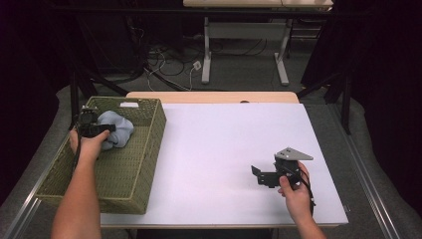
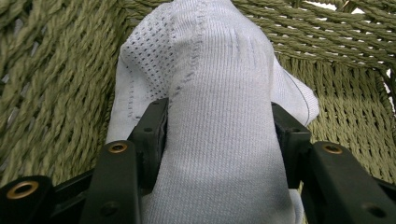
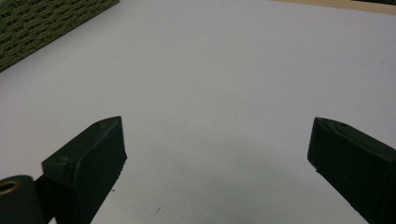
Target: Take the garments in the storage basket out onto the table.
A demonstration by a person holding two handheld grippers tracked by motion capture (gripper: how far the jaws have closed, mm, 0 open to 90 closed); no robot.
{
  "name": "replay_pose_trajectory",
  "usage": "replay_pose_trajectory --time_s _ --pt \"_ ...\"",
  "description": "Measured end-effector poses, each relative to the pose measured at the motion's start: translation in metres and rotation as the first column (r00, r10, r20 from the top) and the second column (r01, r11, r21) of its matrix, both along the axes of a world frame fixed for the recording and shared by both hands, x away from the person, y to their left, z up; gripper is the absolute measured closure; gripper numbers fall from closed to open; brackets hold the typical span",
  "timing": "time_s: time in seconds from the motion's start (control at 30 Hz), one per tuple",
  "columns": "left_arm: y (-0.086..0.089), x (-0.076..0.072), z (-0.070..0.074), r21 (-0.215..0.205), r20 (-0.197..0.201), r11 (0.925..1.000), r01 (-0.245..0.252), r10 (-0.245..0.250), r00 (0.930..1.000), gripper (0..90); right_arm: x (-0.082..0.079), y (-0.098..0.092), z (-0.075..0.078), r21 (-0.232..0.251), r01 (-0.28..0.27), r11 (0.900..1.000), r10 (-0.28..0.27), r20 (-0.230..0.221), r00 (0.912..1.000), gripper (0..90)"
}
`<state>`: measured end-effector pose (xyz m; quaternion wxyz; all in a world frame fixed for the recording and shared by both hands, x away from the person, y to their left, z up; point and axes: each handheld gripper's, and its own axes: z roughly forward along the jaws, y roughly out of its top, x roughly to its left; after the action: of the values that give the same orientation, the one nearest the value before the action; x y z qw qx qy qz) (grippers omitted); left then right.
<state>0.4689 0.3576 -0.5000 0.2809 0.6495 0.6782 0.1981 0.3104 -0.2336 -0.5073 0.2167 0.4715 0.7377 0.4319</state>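
A pale blue-white knitted sock (image 1: pixel 119 130) lies bunched in the far part of a green woven basket (image 1: pixel 152 159) at the table's left. My left gripper (image 1: pixel 106 128) reaches into the basket from the left and is shut on the sock. In the left gripper view the sock (image 2: pixel 219 60) bulges up between the two black jaws of the left gripper (image 2: pixel 219 119), whose pads press on its sides, with the basket's weave (image 2: pixel 56 70) behind. My right gripper (image 1: pixel 257 175) rests low over the white tabletop at the front right, open and holding nothing. Bare white surface lies between the jaws of the right gripper (image 3: pixel 217 128).
The white tabletop (image 1: pixel 224 134) stretches between basket and right hand. A corner of the basket (image 3: pixel 42 23) appears at the top left of the right gripper view. A wooden table edge (image 1: pixel 209 97) runs along the back, with desk legs and cables on the floor beyond.
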Motion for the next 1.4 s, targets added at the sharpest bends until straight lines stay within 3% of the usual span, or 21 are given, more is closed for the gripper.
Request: replay_pose_trajectory --time_s 0.47,0.73,0.97,1.13,1.4 --pt "0.004 -0.004 0.008 -0.03 0.002 0.9986 -0.043 0.043 0.9991 51.5 0.002 -0.001 -0.002 0.0 0.001 1.0 -0.001 -0.001 1.0 4.5" --pt "0.002 -0.008 0.014 -0.052 0.03 0.9976 -0.046 0.047 0.9984 51.5 0.004 0.0 -0.004 -0.003 -0.003 1.0 0.003 -0.005 1.0 4.7" --pt "0.002 -0.013 0.024 -0.089 0.087 0.9947 -0.051 0.059 0.9944 51.5 0.003 0.0 -0.003 -0.004 -0.002 1.0 0.002 -0.003 1.0 4.7" --pt "-0.003 -0.019 0.033 -0.092 0.134 0.9947 -0.045 0.057 0.9893 51.5 0.003 0.001 -0.003 -0.002 -0.006 1.0 0.006 0.002 1.0 4.8" --pt "-0.01 -0.029 0.046 -0.116 0.226 0.9928 -0.031 0.057 0.9724 51.5 0.002 0.003 -0.001 0.0 -0.004 1.0 0.004 0.008 1.0 4.8"
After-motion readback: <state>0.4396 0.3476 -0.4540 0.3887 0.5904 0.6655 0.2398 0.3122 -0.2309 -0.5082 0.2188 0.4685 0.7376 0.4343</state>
